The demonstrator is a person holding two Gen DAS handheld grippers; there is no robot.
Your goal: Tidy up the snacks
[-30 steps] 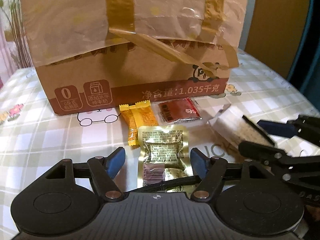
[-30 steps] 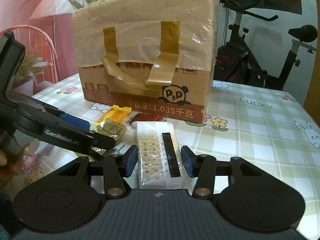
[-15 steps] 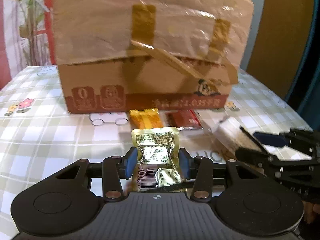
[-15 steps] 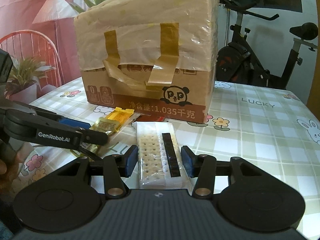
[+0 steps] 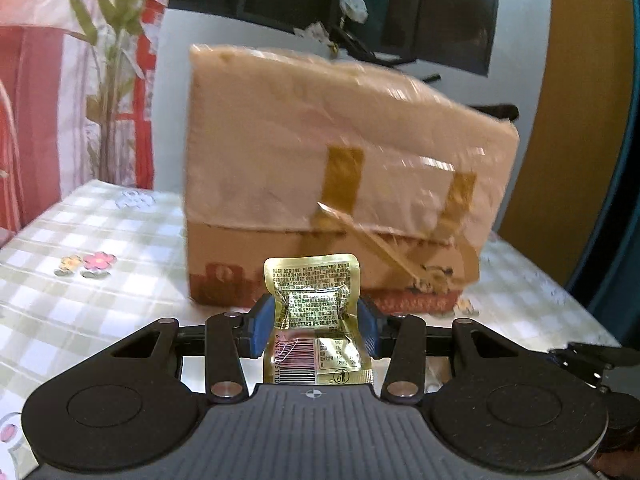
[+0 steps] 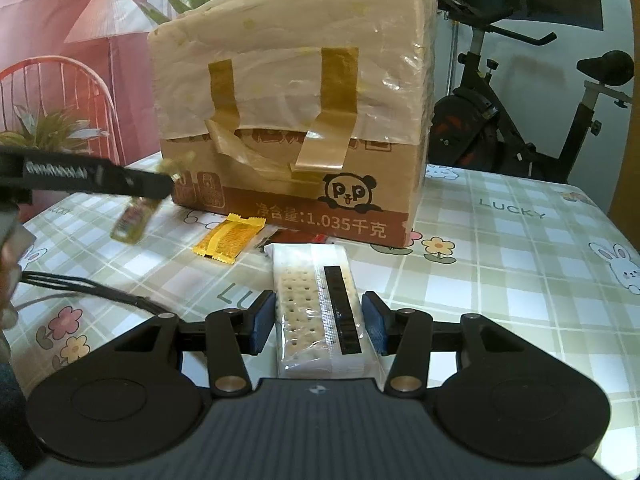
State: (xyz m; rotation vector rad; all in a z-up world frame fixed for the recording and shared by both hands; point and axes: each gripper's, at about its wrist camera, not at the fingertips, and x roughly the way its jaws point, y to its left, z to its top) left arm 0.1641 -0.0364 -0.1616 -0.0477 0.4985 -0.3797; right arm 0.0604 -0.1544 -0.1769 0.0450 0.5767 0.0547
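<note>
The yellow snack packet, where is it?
In the right wrist view, the yellow snack packet lies on the table, just in front of the cardboard box, left of the cracker pack.

The cardboard box (image 5: 344,184) is smeared by motion in the left wrist view, its lower print unreadable. From the right wrist camera the left gripper (image 6: 160,190) is a blurred dark bar cut by the left edge, and the gold packet (image 6: 134,222) under it is too smeared to read. The red packet (image 6: 296,237) hides mostly behind the cracker pack (image 6: 316,304). The cracker pack's near end disappears under the gripper body.
</note>
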